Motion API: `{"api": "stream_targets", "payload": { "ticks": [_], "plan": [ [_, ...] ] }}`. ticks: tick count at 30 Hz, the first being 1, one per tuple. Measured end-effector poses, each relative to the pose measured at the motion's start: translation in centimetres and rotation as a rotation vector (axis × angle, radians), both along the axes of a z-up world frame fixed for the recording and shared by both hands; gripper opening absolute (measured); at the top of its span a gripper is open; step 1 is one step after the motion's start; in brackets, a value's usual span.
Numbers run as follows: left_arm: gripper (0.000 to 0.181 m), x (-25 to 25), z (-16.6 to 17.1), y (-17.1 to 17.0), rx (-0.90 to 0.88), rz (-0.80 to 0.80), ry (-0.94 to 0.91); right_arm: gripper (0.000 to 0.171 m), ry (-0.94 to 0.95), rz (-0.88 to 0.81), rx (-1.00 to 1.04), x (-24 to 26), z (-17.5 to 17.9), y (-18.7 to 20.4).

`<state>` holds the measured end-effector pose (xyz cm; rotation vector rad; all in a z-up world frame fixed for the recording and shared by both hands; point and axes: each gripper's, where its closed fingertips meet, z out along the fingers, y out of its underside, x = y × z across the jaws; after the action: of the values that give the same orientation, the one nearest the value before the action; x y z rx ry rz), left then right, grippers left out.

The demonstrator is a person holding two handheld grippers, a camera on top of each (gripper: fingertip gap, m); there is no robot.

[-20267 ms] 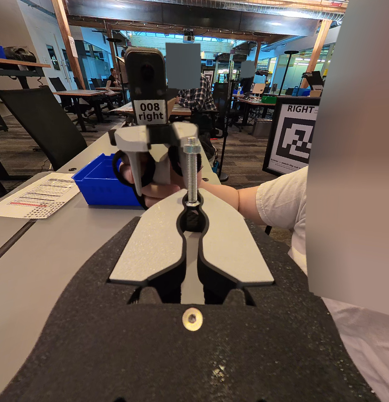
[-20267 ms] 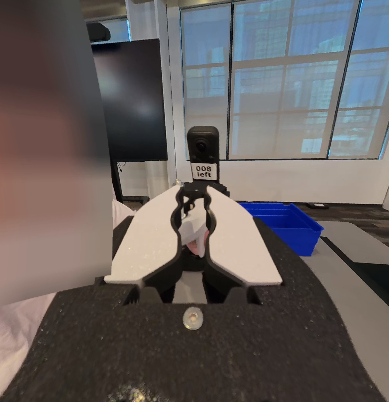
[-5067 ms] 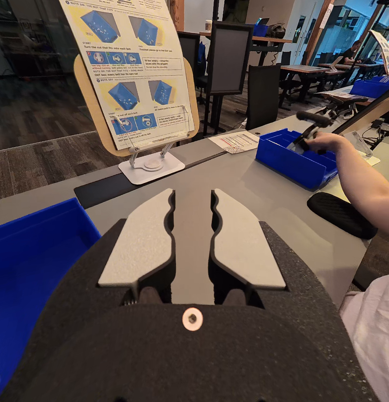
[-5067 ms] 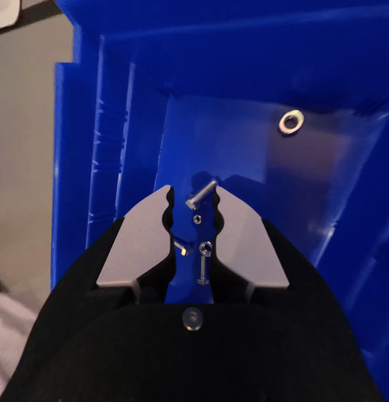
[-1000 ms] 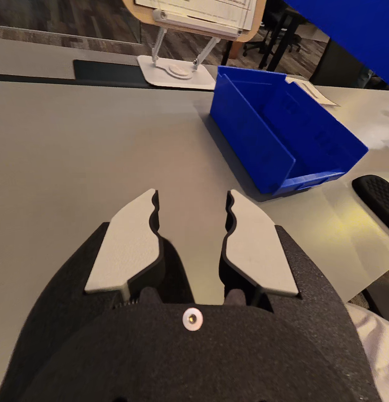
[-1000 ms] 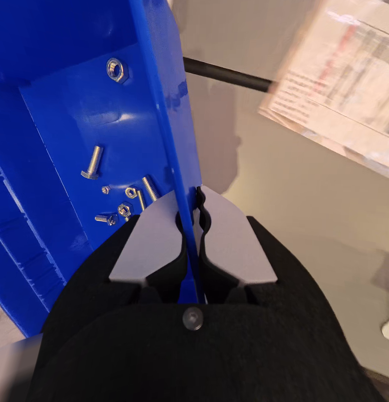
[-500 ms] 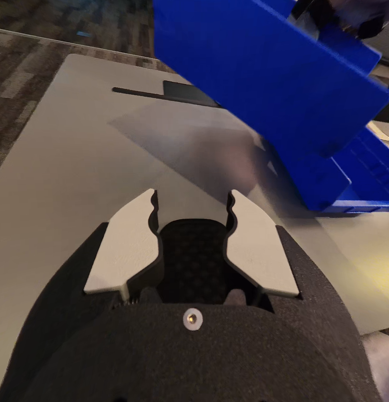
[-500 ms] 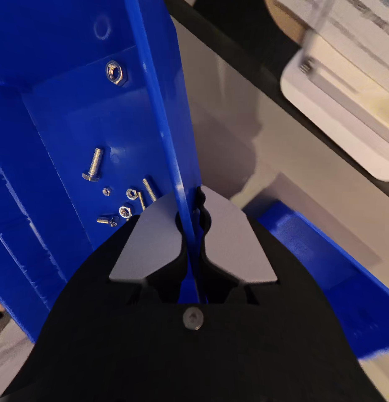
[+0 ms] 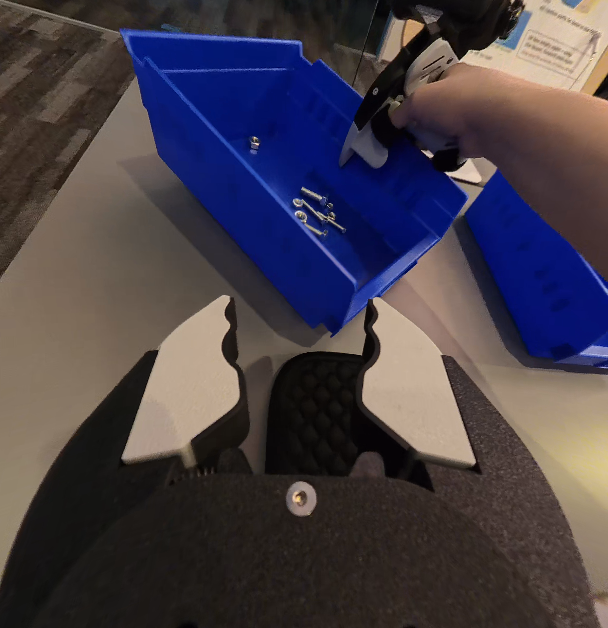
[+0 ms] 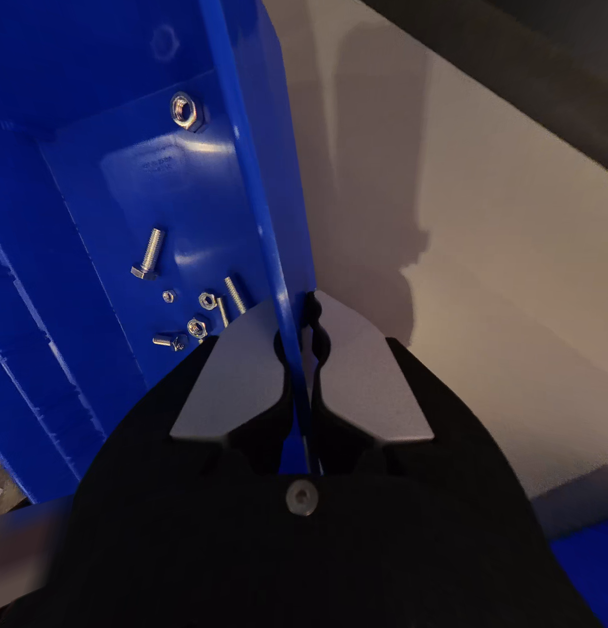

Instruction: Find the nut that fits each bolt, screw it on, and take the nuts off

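Here the right hand-held gripper (image 10: 297,326) is clamped on the side wall of a blue bin (image 9: 207,142), one finger inside and one outside, the thin wall running up between them; in the left wrist view the same hand-held gripper (image 9: 360,153) shows farther off, held by a person's hand (image 9: 442,115), and the bin sits tilted, its near corner down at the grey desk (image 9: 92,272). Inside the bin lie loose bolts and nuts: a large nut (image 10: 183,110) alone toward the far end; a thick short bolt (image 10: 149,255) nearer; then a small cluster (two thin bolts, a stubby one and three small nuts) (image 10: 200,319) just beside the gripped wall. The left hand-held gripper (image 9: 299,316) hangs above the desk with its fingers spread wide and nothing between them, just short of the bin's near corner; a black textured pad (image 9: 313,407) lies below it. A second blue bin (image 9: 533,278) rests to the right, close beside the first.
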<state>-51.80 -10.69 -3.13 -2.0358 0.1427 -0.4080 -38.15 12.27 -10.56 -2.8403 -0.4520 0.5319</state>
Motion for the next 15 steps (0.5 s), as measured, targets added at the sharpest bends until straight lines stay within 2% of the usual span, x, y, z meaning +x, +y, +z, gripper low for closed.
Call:
{"api": "stream_targets", "payload": {
  "ticks": [8, 11, 15],
  "plan": [
    [0.072, 1.5, -2.5, 2.6, -0.065, 0.02, -0.03, 0.007, -0.081, 0.002, 0.017, -0.2, -0.9, -0.1],
    [0.074, 2.2, -4.1, 3.7, -0.117, 0.031, 0.047, 0.009, -0.023, 0.031, 0.108, -0.3, 0.5, 0.7],
    [0.075, 2.3, -6.2, 5.3, -0.169, 0.064, 0.194, 0.009, 0.085, 0.081, 0.268, -0.3, 4.5, 1.8]
  ]
}}
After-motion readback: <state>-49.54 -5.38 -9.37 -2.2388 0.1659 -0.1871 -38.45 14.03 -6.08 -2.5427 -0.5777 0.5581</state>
